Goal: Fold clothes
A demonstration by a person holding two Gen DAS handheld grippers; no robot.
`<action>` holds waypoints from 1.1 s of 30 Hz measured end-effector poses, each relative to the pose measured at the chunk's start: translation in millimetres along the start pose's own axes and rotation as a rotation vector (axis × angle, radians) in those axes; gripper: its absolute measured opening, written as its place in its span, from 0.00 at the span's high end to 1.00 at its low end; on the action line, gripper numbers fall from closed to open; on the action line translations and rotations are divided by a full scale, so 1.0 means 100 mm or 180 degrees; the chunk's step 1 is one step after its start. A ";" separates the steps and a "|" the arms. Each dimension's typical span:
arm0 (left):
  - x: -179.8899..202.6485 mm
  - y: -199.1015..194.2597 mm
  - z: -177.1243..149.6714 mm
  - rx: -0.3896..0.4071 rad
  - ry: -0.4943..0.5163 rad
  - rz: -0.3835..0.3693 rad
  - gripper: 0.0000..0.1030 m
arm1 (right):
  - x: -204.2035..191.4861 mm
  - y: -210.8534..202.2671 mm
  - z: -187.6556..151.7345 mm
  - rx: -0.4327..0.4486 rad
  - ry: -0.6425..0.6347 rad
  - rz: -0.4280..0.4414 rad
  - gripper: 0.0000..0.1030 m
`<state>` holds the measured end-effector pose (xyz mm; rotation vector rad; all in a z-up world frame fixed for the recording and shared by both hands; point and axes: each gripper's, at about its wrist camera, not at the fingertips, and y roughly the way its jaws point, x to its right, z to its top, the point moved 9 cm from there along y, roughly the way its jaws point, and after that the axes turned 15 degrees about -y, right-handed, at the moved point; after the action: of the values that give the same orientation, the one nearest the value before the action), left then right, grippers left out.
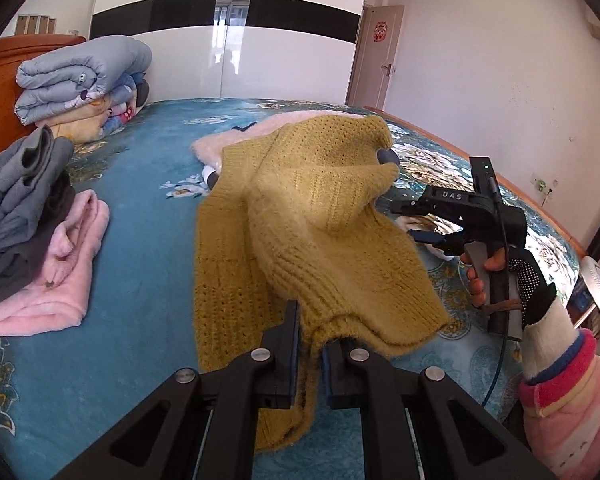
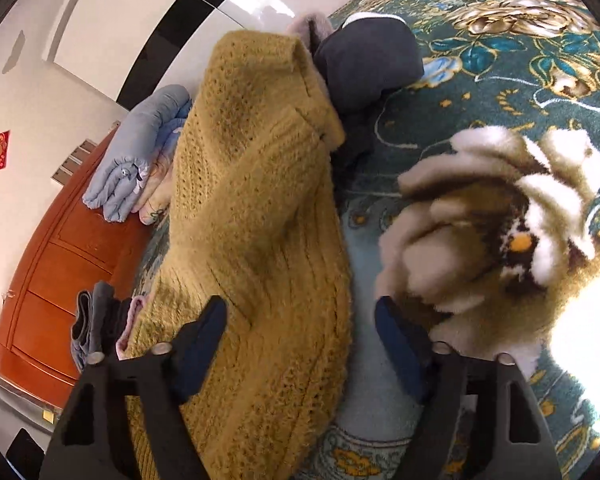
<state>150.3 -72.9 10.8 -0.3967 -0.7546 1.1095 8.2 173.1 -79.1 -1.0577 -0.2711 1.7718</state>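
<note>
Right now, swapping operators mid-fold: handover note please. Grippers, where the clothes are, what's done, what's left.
Left gripper: shut on the hem edge of the yellow sweater, holding it lifted off the bed.
Right gripper: open, beside the sweater, holding nothing.
Sweater: bunched and draped, not folded yet; it partly covers a pink fluffy garment.
Done, apparently: grey clothes piled on a pink garment at the left of the bed.
Left: probably grab the free side with the right gripper, spread the sweater flat, fold it, then the pink fluffy garment.
</note>
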 end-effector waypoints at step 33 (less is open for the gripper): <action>0.70 0.41 0.27 -0.0505 -0.0520 -0.0923 0.53 | 0.77 -1.95 0.39 0.0810 -0.0056 -0.1018 0.86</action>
<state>120.7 5.0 28.2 -0.3202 -1.0148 0.8182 96.1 339.1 21.1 -0.7700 -0.2059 1.4826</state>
